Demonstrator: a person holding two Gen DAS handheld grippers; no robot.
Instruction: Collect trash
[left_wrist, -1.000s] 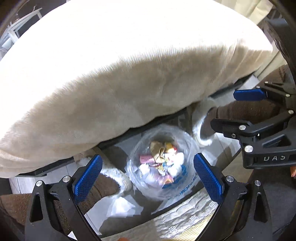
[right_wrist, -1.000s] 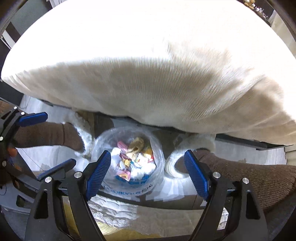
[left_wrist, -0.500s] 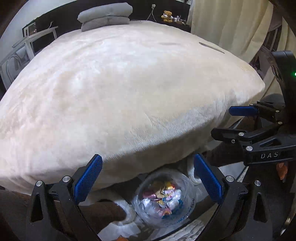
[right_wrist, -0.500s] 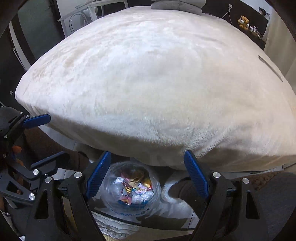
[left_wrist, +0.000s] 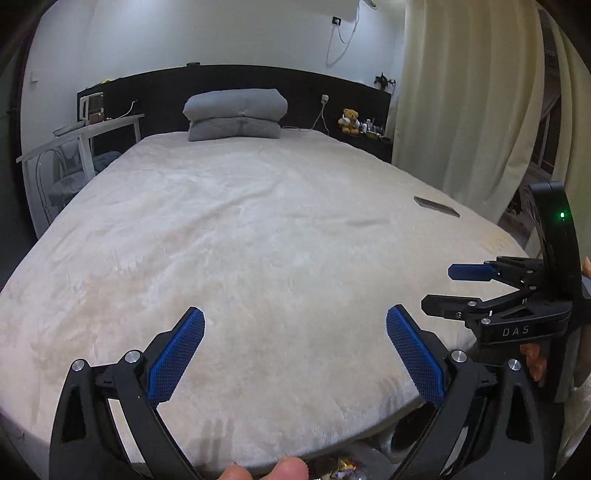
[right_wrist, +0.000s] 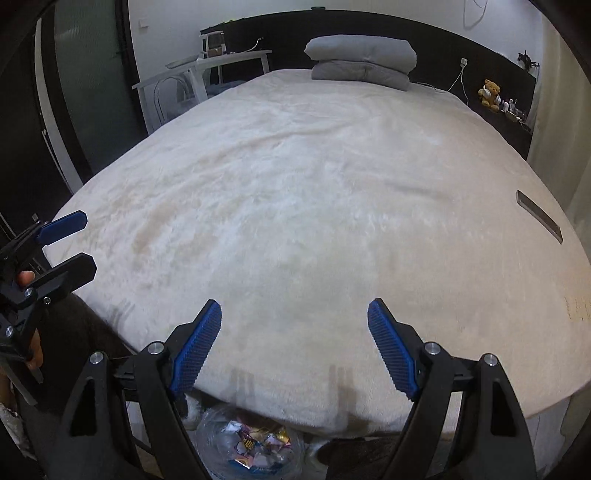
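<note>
Both grippers raised vs 1 s ago: then aimed down at floor, now looking level across bed. Left gripper (left_wrist: 295, 328) spread wide, nothing between pads. Right gripper (right_wrist: 294, 319) same, spread and empty; also seen side-on at right edge of left view, fingers apart. Both hover over foot edge of bed (left_wrist: 258, 240), not touching cover.

Trash bag (right_wrist: 255, 446), clear plastic w/ wrappers inside, slid from mid-frame to bottom edge of both views; sits on floor below foot edge of bed, not held. Judgement: wrappers already bagged, scan of bed for leftovers under way.

Bed cover mostly bare. Only candidate: flat dark strip (left_wrist: 436, 206) near right edge of bed. Wrapper or phone, can't tell.

View diffs:
- Right view: bag contents legible; left view shows only a sliver (left_wrist: 343, 467).
- Left view: curtain (left_wrist: 469, 103) along right side; thumb tip at bottom edge.
- Both: folded grey bedding (right_wrist: 360, 62) at head edge.
</note>
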